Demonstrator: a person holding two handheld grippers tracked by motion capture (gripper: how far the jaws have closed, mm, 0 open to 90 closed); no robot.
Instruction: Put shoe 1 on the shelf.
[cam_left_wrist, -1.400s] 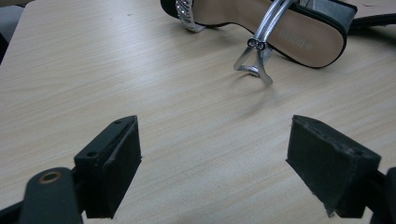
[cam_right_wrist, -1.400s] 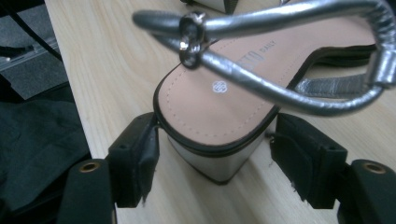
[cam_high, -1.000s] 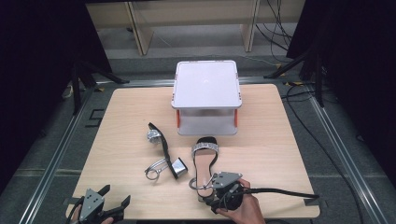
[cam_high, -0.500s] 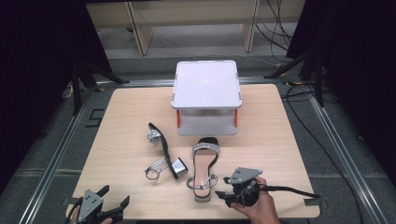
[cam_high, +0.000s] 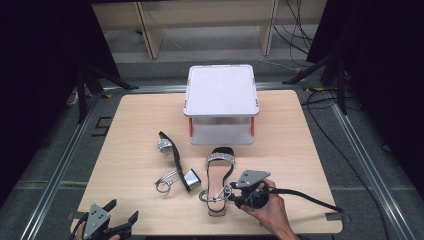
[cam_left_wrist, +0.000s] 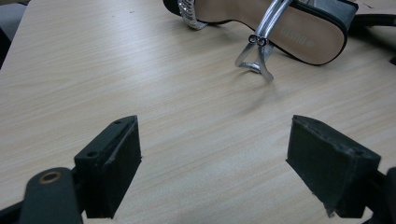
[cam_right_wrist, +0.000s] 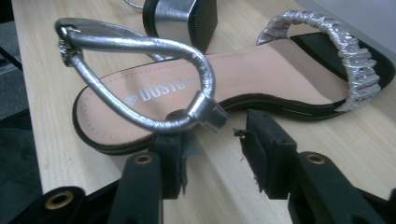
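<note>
Jaws closing, part-open | right gripper (cam_right_wrist: 212, 144) | sandal (cam_right_wrist: 261, 79) strap just ahead

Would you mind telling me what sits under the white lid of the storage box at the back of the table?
Under the white lid the storage box shows a pale front wall and orange latches. Its inside is covered.

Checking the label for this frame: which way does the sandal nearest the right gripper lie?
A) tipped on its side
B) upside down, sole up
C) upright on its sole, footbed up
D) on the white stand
C: the sandal by the right gripper rests flat on the table with its pink footbed facing up, while the other sandal lies tipped on its side.
</note>
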